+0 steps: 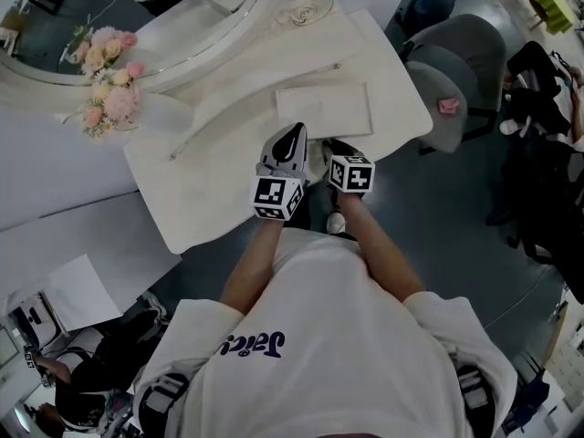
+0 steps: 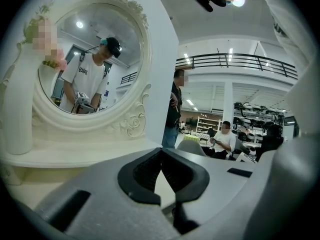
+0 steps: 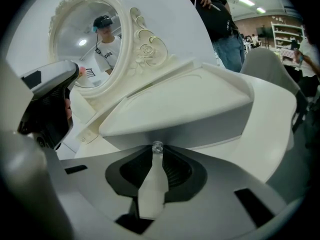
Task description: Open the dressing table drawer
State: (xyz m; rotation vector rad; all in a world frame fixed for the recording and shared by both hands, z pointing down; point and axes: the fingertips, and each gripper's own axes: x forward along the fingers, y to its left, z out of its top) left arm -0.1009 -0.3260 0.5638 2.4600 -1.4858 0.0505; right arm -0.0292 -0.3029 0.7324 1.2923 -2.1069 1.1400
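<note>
Drawer front (image 3: 175, 126) is glossy cream, its tiny clear knob (image 3: 157, 147) pinched by right tool (image 3: 158, 155); left tool (image 2: 160, 155) clenched empty.

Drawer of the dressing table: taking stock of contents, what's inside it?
Nothing inside shows: the drawer looks closed under the tabletop. Only its front and clear knob are visible, pinched by the right tool.
</note>
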